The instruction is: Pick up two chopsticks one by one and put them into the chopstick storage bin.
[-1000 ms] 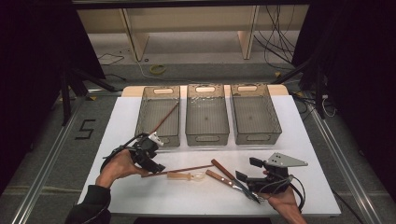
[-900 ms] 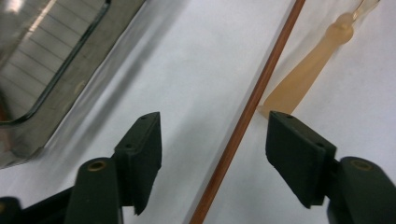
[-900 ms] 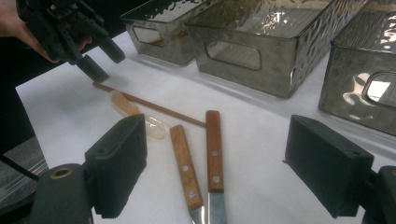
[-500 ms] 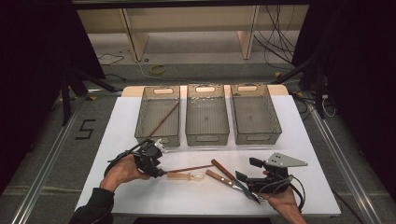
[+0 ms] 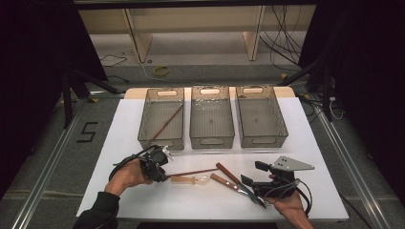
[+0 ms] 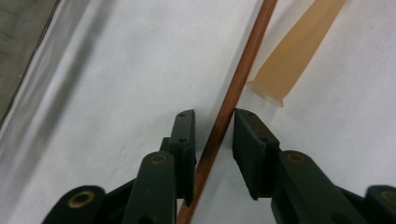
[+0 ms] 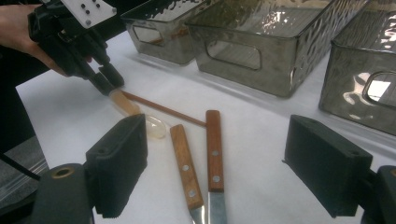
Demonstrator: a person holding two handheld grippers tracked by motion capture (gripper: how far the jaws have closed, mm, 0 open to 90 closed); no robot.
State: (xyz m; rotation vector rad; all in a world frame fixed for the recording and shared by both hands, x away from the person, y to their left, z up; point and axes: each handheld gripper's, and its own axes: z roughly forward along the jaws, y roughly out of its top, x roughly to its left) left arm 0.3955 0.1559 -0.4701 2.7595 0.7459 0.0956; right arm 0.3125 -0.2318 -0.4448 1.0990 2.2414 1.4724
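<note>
Your white, matte tabletop [image 5: 119,138] carries three smoky, translucent plastic bins with dimpled walls and cut-out handles, set side by side toward 12 o'clock: the left bin [image 5: 161,119] holds one thin brown stick lying on a slant, while the middle bin [image 5: 211,118] and right bin [image 5: 260,116] sit just beside it.

Your right hand-held gripper [image 5: 253,187] rests at about 5 o'clock on the tabletop, its blocky black jaws spread wide with nothing between them. Just ahead of it lie two knives [image 7: 201,158] with flat, riveted wooden handles and steel blades, side by side.

Your left hand-held gripper [image 6: 214,140] sits at about 7 o'clock, tips down at the sheet. Its jaws have just been closing, and the slim, round, reddish-brown chopstick [image 6: 236,88] now runs between them; a narrow gap shows on either side in the left gripper view, so the pads are not yet pinching it. The chopstick lies flat on the tabletop, stretching from your left jaws toward 3 o'clock as far as the knife handles.

Touching or just beside it lies a pale amber, translucent spoon [image 7: 135,112], its handle flaring at the end
</note>
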